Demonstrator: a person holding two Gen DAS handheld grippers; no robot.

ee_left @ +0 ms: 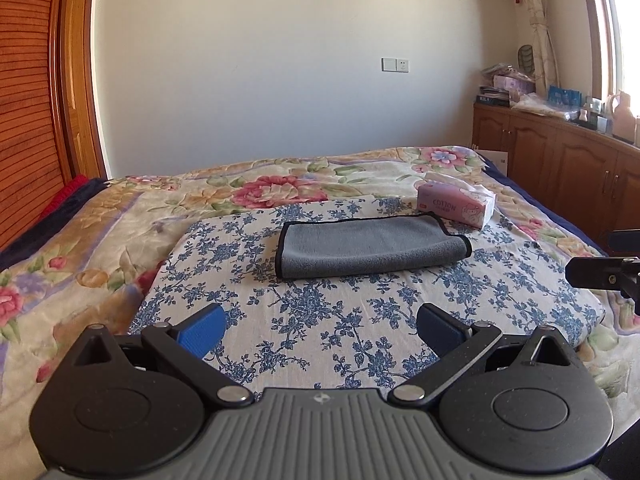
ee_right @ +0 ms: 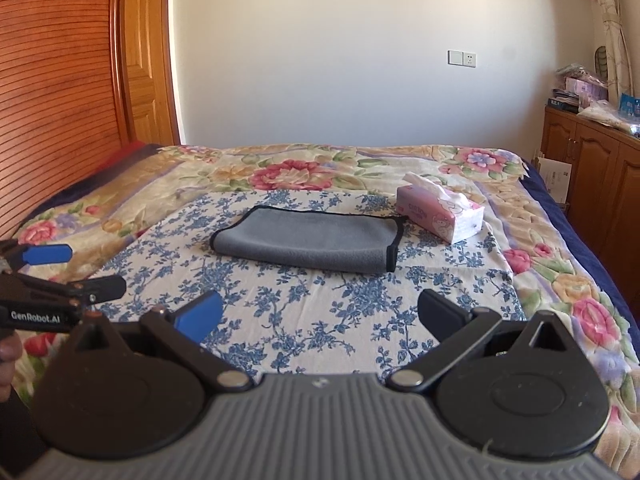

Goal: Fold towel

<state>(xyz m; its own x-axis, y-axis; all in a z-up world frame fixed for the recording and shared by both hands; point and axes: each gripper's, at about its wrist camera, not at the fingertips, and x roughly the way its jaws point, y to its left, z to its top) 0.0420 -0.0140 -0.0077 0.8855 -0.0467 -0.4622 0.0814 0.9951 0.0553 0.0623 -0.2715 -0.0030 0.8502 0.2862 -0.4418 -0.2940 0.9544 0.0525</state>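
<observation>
The left gripper (ee_left: 320, 324) has its fingers (ee_left: 202, 330) spread wide with nothing between them, hovering over the blue-flowered cloth (ee_left: 340, 320) well short of the towel. The right gripper (ee_right: 320, 318) is likewise wide open and empty, its fingers (ee_right: 200, 316) touching nothing. The gray towel (ee_left: 370, 250), edged in black, lies folded flat on that cloth toward 12 o'clock from both grippers, apart from them. A pink tissue pack (ee_left: 456, 204) sits just beyond the towel at about 1 o'clock, near but not touching it. The cloth is spread over a floral bedspread (ee_left: 100, 248) on a bed, with a plain wall and a wall switch plate (ee_left: 395, 65) behind, a slatted wooden panel (ee_left: 24, 120) at 9 o'clock and wooden cabinets (ee_left: 560, 160) at 3 o'clock. The clutter on the cabinet top is too small to identify, perhaps boxes and bottles. In the right wrist view the left gripper's side shows at 9 o'clock, cut off by the frame edge.
</observation>
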